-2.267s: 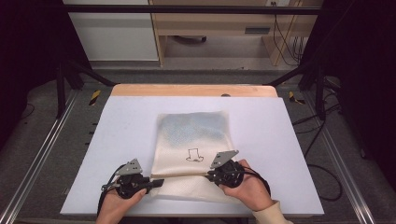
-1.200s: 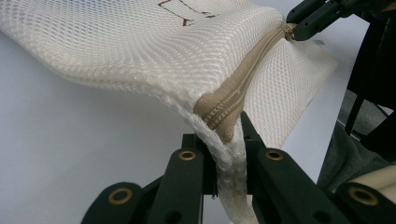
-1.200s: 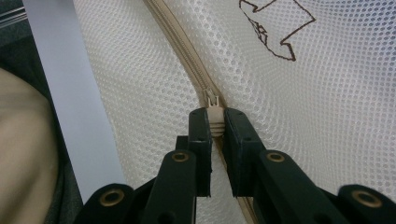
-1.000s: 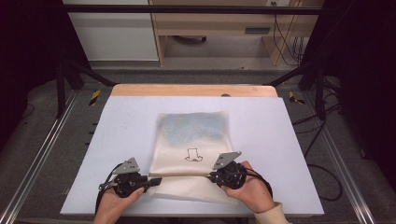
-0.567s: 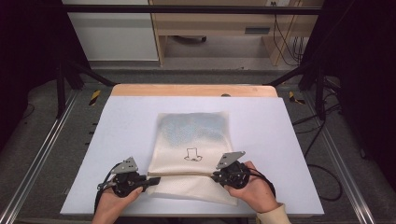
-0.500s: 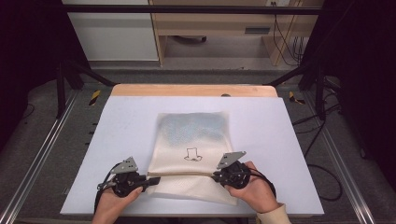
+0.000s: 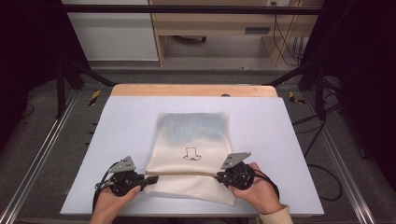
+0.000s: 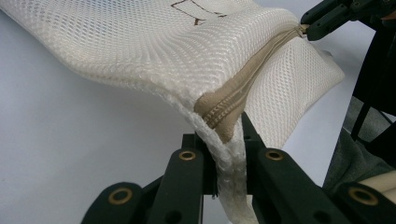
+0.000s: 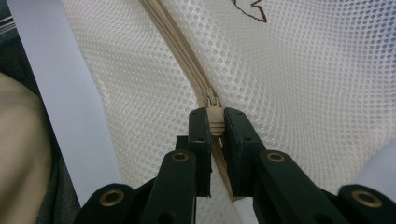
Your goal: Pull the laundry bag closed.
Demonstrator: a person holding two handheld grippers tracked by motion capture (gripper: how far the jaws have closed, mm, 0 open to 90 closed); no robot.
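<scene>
- Mesh bag [image 7: 194, 156] lies flat at the tabletop's [image 7: 289, 140] middle, reaching toward its near edge.
- Left gripper [image 7: 148, 179] pinches the bag's left seam end.
- Right gripper [image 7: 219, 176] clamps the zipper pull [image 9: 215, 122].

Both hands come in from the near edge, level and pointing toward each other — the left gripper [image 7: 150, 179] black with a grey three-cornered plate on top, its jaws clamped together on cream mesh fabric [image 8: 224, 154]. The right gripper [image 7: 219, 176] likewise pinches a beige zipper pull [image 9: 215, 122] — jaws nearly closed.
</scene>
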